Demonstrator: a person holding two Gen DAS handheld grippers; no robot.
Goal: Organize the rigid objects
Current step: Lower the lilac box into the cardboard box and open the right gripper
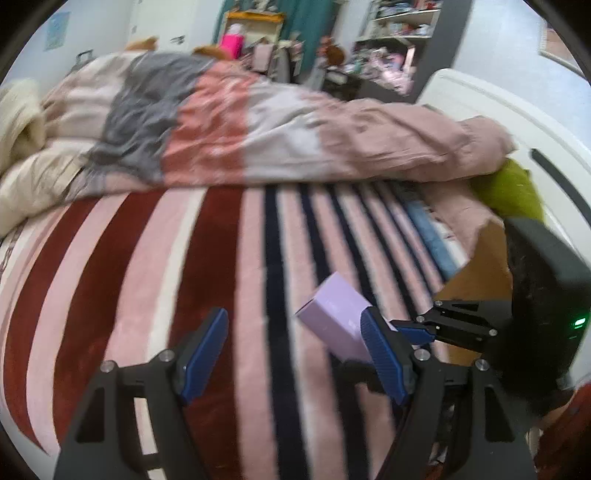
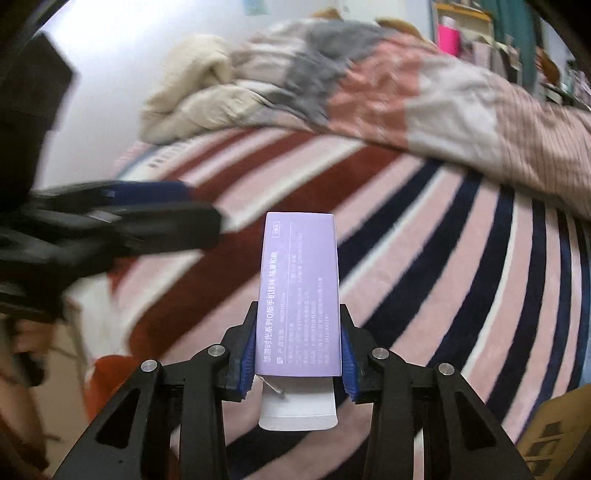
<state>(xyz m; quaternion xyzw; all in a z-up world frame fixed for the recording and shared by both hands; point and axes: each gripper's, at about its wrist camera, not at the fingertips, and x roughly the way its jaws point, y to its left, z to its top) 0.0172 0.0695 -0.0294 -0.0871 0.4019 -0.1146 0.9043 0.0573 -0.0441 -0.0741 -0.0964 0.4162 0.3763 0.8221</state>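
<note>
A lilac cardboard box (image 2: pixel 300 288) with white printed text stands upright between the blue pads of my right gripper (image 2: pixel 299 309), which is shut on its lower half. A white flap sticks out below the pads. The box hangs above a striped bedspread (image 2: pixel 424 236). In the left wrist view the same lilac box (image 1: pixel 332 314) shows just beyond my left gripper's right finger (image 1: pixel 382 354), with the right gripper (image 1: pixel 413 332) reaching in from the right. My left gripper (image 1: pixel 295 317) is open and grips nothing. It appears blurred at the left of the right wrist view (image 2: pixel 129 218).
A rumpled pink, grey and white quilt (image 1: pixel 258 122) and cream bedding (image 1: pixel 22 122) lie heaped at the far side of the bed. A brown cardboard box (image 1: pixel 480 266) and a green item (image 1: pixel 513 192) sit at the right by a white bed frame (image 1: pixel 517 122). Cluttered shelves (image 1: pixel 399 29) stand behind.
</note>
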